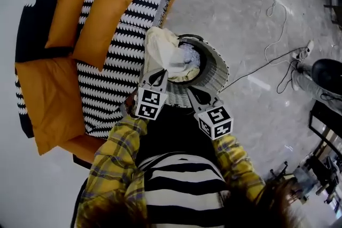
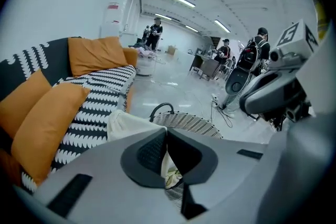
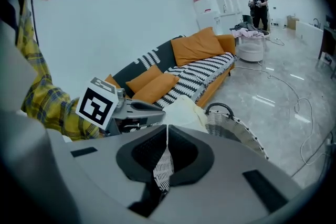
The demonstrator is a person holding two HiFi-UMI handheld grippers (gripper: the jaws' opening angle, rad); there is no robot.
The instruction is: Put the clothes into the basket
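The woven black-and-white basket (image 1: pixel 216 69) (image 2: pixel 194 122) (image 3: pixel 239 131) stands on the floor beside the sofa, with pale clothes (image 1: pixel 189 56) piled inside. My left gripper (image 1: pixel 158 76) (image 2: pixel 167 130) is shut on a cream garment (image 1: pixel 159 46) (image 2: pixel 126 120), which hangs raised over the basket's left rim. My right gripper (image 1: pixel 191 91) (image 3: pixel 167 127) is shut just above the basket's near wall. Black-and-white weave shows in the gap under its tips, and I cannot tell whether it is pinched.
A black-and-white patterned sofa (image 1: pixel 123 2) with orange cushions (image 1: pixel 96 26) lies left of the basket. Cables (image 1: pixel 270 13) run over the grey floor to the right, where a person's legs (image 1: pixel 320 80) show. Several people (image 2: pixel 257 50) stand far back.
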